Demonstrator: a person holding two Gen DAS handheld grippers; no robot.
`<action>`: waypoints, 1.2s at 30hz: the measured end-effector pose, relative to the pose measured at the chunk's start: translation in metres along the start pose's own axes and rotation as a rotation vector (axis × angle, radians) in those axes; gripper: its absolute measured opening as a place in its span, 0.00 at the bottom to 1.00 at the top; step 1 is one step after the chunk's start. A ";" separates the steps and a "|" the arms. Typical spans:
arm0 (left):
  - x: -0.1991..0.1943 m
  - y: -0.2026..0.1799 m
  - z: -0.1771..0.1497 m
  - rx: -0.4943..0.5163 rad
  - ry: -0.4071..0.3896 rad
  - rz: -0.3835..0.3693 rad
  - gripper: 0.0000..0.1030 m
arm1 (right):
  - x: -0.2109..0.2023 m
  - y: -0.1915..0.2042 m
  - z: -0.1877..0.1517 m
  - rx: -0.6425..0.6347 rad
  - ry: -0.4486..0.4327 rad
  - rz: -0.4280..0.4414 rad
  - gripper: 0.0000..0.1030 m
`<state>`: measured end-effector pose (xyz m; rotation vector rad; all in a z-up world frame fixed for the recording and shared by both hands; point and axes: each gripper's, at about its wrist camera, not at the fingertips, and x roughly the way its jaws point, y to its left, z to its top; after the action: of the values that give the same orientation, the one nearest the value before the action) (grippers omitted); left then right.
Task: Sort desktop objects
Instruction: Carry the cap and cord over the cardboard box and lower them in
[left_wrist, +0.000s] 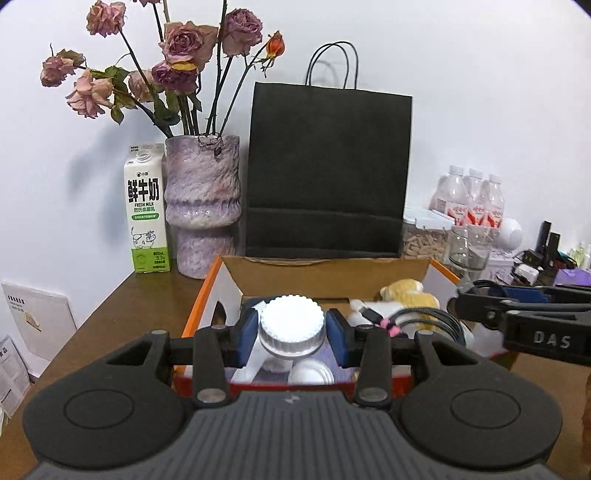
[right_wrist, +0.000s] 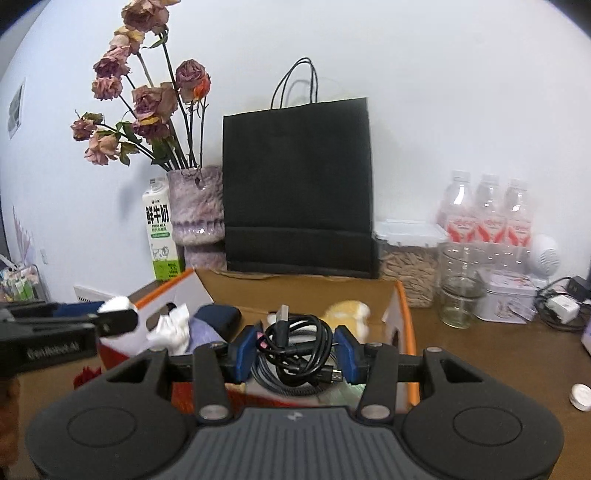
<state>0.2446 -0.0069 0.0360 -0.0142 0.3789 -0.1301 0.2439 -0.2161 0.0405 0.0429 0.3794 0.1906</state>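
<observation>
**Both grippers carry their loads over the open box**

In the left wrist view, the left gripper sits at lower centre, its blue pads pressed against the ribbed white cap of a small jar. Gripping at the cap keeps the jar upright and leaves its body hanging free below the fingers, which suits lowering it straight down. It hangs above the near left part of the cardboard box, where other white things already lie just beneath it, so this looks like the corner picked for jars.

In the right wrist view, the right gripper is clamped on a coiled black cable at lower centre, pinched across the bundle so the loops stay gathered and do not trail. One plug sticks up from the top of the coil. The cable is over the middle of the box, near a yellow plush toy at centre right.

The two loads are held apart, left and right, which likely keeps the tools from bumping as each goes down.

A round metal lid lies on the brown table at the lower right edge, outside the box, probably not yet sorted.
</observation>
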 end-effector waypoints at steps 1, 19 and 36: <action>0.004 0.000 0.001 -0.001 0.000 0.003 0.40 | 0.007 0.002 0.003 0.001 -0.002 0.003 0.43; 0.063 -0.003 -0.006 0.018 0.072 0.039 0.40 | 0.066 0.003 -0.002 0.009 0.078 -0.029 0.43; 0.060 -0.005 -0.009 0.055 0.054 0.074 0.49 | 0.069 0.006 -0.006 -0.007 0.109 -0.036 0.55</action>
<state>0.2959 -0.0195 0.0059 0.0577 0.4294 -0.0674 0.3031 -0.1965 0.0098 0.0183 0.4882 0.1589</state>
